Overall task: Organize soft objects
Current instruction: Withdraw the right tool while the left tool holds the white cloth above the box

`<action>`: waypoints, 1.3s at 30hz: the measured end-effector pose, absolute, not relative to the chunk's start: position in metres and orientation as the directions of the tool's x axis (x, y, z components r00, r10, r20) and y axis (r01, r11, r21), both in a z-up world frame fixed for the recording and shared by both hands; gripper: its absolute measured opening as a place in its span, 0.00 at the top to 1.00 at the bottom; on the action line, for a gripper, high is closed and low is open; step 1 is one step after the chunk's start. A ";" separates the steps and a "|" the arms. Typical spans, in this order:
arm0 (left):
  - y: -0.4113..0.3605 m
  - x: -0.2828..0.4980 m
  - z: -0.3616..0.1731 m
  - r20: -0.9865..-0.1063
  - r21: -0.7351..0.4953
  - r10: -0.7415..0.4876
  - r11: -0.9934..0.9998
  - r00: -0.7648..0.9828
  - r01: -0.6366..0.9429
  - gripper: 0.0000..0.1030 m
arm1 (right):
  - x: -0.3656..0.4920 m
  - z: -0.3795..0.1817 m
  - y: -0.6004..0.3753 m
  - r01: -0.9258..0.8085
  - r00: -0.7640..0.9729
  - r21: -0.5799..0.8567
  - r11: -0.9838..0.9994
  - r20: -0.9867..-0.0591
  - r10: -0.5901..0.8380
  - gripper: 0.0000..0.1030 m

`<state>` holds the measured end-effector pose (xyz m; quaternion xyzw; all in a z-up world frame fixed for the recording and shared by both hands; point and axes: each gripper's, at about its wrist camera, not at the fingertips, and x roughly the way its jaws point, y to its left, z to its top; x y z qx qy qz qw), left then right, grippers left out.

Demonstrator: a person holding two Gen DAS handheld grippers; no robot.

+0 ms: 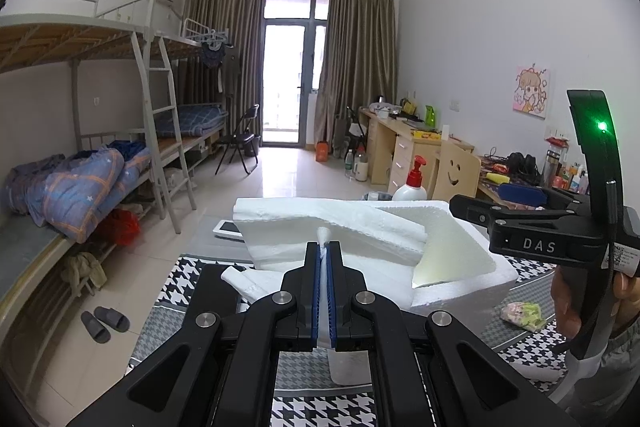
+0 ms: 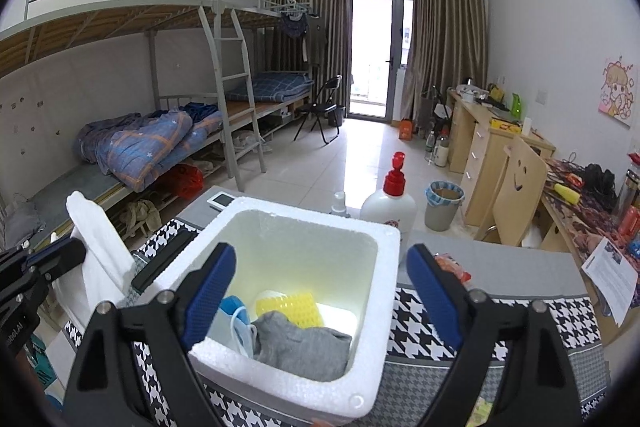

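Inside, square styrofoam box (image 2: 320,247) holds crumpled grey cloth (image 2: 300,347) (ribbed yellow sponge (image 2: 290,307) behind).

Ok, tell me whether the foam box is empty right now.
No, the foam box holds a grey cloth, a yellow sponge and a blue face mask.

my left claw (image 1: 324,259): black, blue pads | my right claw (image 2: 320,291): black, blue pads | foam box (image 2: 384,239): white | lid (image 1: 332,223): white | cloth in box (image 2: 300,347): grey | mesh piece (image 2: 292,307): yellow | mask (image 2: 236,319): light blue | tablecloth (image 2: 420,339): black-and-white houndstooth | bottle (image 2: 390,203): white, red cap
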<state>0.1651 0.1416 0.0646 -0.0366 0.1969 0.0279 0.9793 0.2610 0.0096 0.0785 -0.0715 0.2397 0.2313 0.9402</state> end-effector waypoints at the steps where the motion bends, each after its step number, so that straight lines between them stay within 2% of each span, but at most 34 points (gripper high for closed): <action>1: 0.141 0.164 0.065 -0.386 -0.060 0.040 0.996 0.922 -0.068 0.97 | 0.259 0.079 0.009 -0.472 0.778 -0.023 0.881 -0.482 0.404 0.13; 6: 0.140 0.159 0.066 -0.377 -0.056 0.040 0.996 0.925 -0.066 0.97 | 0.247 0.077 0.004 -0.468 0.797 -0.042 0.883 -0.451 0.401 0.11; 9: 0.139 0.157 0.065 -0.376 -0.054 0.040 0.996 0.926 -0.065 0.97 | 0.233 0.074 0.000 -0.447 0.827 -0.074 0.891 -0.414 0.380 0.00; 15: 0.136 0.150 0.067 -0.366 -0.048 0.034 0.997 0.930 -0.055 0.97 | 0.219 0.070 -0.005 -0.416 0.850 -0.086 0.905 -0.392 0.353 0.00; 22: 0.132 0.142 0.071 -0.352 -0.039 0.030 0.998 0.935 -0.047 0.97 | 0.213 0.065 -0.017 -0.454 0.811 -0.022 0.891 -0.423 0.403 0.00; 25: 0.127 0.141 0.070 -0.349 -0.038 0.030 0.998 0.937 -0.046 0.97 | 0.208 0.061 -0.025 -0.399 0.832 0.004 0.917 -0.418 0.364 0.00; 30: 0.125 0.138 0.071 -0.344 -0.036 0.025 0.999 0.939 -0.040 0.97 | 0.206 0.058 -0.033 -0.409 0.810 0.060 0.910 -0.434 0.393 0.00; 39: 0.117 0.131 0.070 -0.339 -0.029 0.018 0.999 0.941 -0.029 0.97 | 0.188 0.051 -0.034 -0.427 0.811 0.013 0.904 -0.437 0.389 0.00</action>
